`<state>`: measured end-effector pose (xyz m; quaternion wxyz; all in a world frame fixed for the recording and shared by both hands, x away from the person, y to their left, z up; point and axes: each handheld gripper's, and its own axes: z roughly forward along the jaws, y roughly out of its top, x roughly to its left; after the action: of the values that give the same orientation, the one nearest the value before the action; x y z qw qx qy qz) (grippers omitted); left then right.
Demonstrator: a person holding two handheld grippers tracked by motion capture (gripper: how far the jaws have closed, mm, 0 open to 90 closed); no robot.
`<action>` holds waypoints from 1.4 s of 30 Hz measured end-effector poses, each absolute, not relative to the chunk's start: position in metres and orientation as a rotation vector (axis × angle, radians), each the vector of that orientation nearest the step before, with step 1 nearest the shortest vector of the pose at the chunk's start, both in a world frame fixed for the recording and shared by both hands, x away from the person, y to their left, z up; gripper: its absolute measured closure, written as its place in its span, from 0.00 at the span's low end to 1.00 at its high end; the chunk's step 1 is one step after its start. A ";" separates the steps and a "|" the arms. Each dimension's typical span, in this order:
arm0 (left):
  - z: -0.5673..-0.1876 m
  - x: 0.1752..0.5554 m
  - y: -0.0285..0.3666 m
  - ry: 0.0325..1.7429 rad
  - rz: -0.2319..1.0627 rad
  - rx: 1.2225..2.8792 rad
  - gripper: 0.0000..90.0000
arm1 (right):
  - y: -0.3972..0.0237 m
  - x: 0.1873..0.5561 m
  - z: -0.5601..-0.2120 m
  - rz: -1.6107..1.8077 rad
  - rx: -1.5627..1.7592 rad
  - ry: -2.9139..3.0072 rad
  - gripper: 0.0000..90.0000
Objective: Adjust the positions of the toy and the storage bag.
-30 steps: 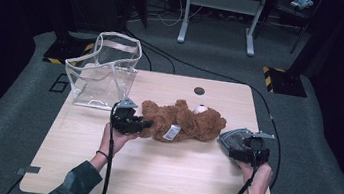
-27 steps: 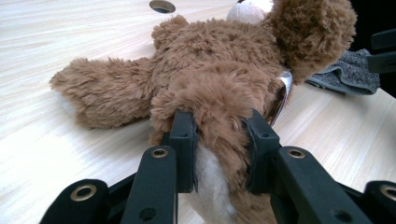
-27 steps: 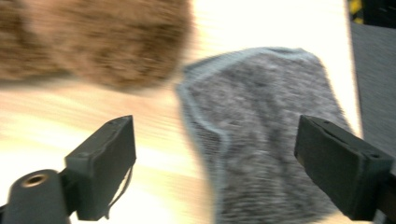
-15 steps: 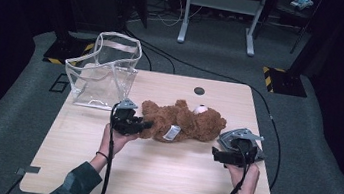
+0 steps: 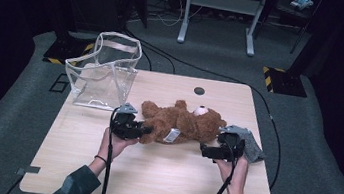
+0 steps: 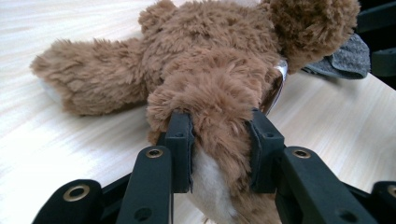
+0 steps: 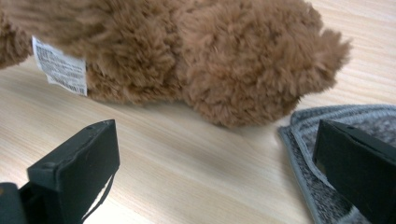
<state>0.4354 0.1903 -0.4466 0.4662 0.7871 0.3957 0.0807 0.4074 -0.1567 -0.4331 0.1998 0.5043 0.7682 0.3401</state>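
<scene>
Two tongs work a soft, light teddy bear (image 5: 179, 123) lying mid-table (image 5: 149, 175): my left tongs (image 6: 219, 149) pinch its squashy leg, while my right tongs (image 7: 215, 168) gape wide by its head, having just been opening, nothing between them.

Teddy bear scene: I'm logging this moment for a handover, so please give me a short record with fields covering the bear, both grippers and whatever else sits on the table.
teddy bear: brown plush, lying on the wooden table, white label on its body
left gripper: jaws closed on one of the bear's legs
right gripper: jaws wide, just been opening, nothing between them, close to the bear
grey cloth: flat on the table beside the bear
clear bag: standing open at the table's far left corner
</scene>
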 end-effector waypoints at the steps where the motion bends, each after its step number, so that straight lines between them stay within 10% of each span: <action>1: -0.447 0.435 0.190 0.970 0.193 1.935 0.74 | -0.154 0.407 -0.433 0.953 1.426 2.142 0.00; 22: -0.459 0.431 0.192 0.966 0.148 1.966 0.73 | -0.191 0.459 -0.429 1.071 1.570 2.043 0.17; 34: -0.461 0.431 0.192 0.944 0.121 1.966 0.80 | -0.182 0.470 -0.442 1.047 1.571 2.115 0.74; 42: -0.453 0.432 0.196 0.914 0.166 1.944 0.83 | -0.174 0.470 -0.436 1.028 1.520 2.087 0.89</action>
<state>0.4317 0.1959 -0.4530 0.4738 0.7947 0.3734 0.0679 0.4698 -0.1744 -0.4365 0.1803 0.5380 0.7387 0.3637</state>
